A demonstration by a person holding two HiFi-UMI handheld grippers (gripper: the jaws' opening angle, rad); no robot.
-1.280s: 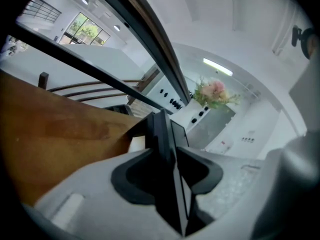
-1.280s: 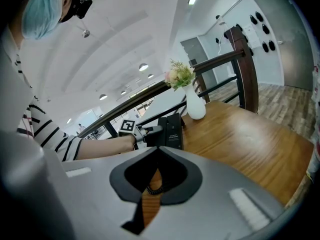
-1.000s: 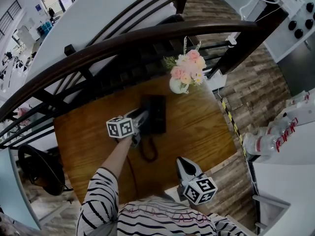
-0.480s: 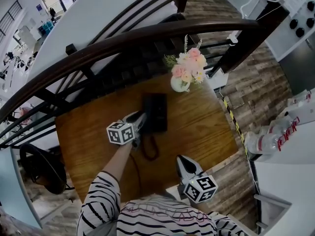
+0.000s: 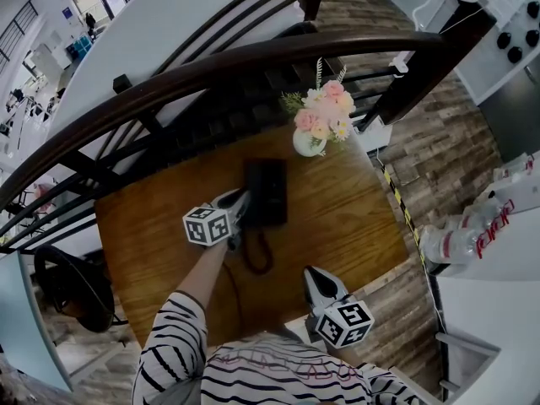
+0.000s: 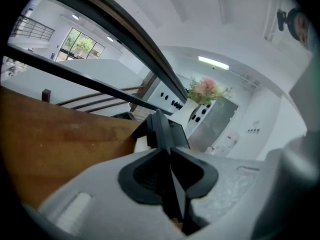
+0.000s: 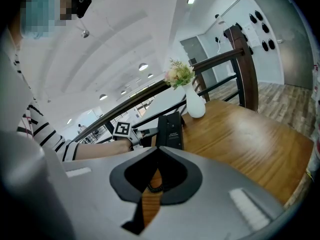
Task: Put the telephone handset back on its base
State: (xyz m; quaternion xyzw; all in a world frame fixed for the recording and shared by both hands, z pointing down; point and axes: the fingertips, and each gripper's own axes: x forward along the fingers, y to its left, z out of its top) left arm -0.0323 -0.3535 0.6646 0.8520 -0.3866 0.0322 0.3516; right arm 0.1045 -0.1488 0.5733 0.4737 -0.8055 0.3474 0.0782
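A black telephone point(image 5: 268, 194) lies in the middle of the wooden table point(image 5: 337, 218), with its coiled cord point(image 5: 256, 258) looping toward me. My left gripper point(image 5: 242, 201) is at the phone's left edge. Its jaws are closing, and in the left gripper view the thin black handset point(image 6: 161, 132) stands between them with the pads against it. My left gripper point(image 7: 142, 132) and the phone point(image 7: 170, 130) also show in the right gripper view. My right gripper point(image 5: 310, 277) hovers over the table's near edge, shut and empty; its fingertips point(image 7: 151, 155) meet over the cord point(image 7: 154, 188).
A white vase of pink flowers point(image 5: 314, 133) stands at the table's far edge, just behind the phone. A dark wooden stair railing point(image 5: 211, 74) curves past the table's far side. A black chair point(image 5: 67, 289) is at the left, and wood flooring lies to the right.
The left gripper has stayed at the phone's left edge, its marker cube drifting slightly toward me. The right gripper has not moved.
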